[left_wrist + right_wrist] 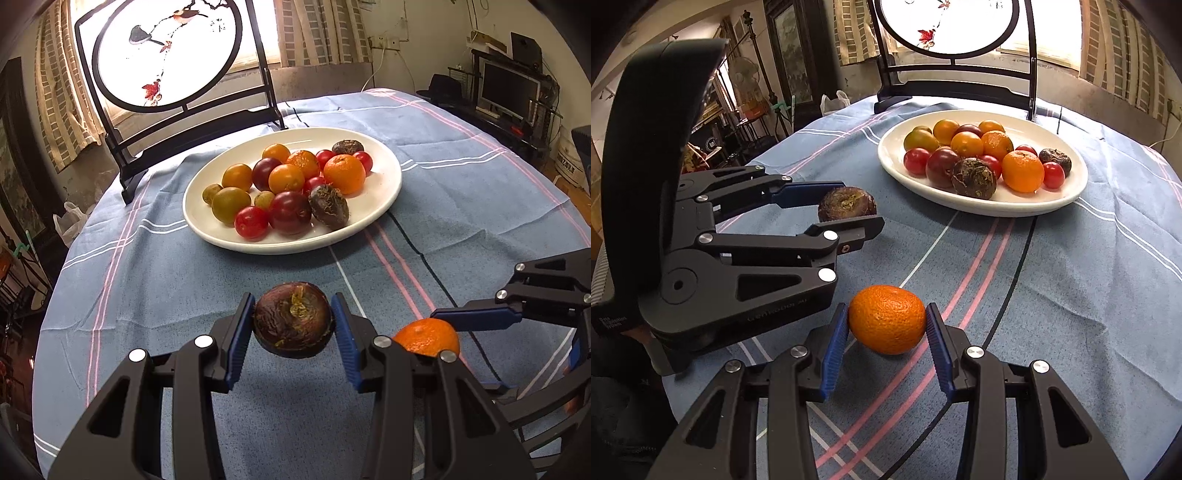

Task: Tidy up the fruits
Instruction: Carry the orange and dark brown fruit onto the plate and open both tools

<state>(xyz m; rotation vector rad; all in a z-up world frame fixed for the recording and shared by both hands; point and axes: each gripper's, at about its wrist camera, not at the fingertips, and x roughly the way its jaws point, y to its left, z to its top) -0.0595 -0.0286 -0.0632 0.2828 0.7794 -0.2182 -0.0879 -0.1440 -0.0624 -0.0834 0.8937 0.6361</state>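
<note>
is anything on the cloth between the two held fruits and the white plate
Nothing visible. Bare tablecloth lies between the plate and both the wrinkled dark fruit in the left tongs and the orange in the right tongs.

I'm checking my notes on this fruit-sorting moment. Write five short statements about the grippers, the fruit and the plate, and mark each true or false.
1. The left gripper is shut on a dark wrinkled fruit. True.
2. The right gripper is empty. False: a tangerine sits between its blue pads, both touching it.
3. The white plate holds a mix of fruits. True.
4. The plate stands on bare wood. False: it rests on a blue striped tablecloth.
5. A round painted screen stands behind the plate. True.
</note>
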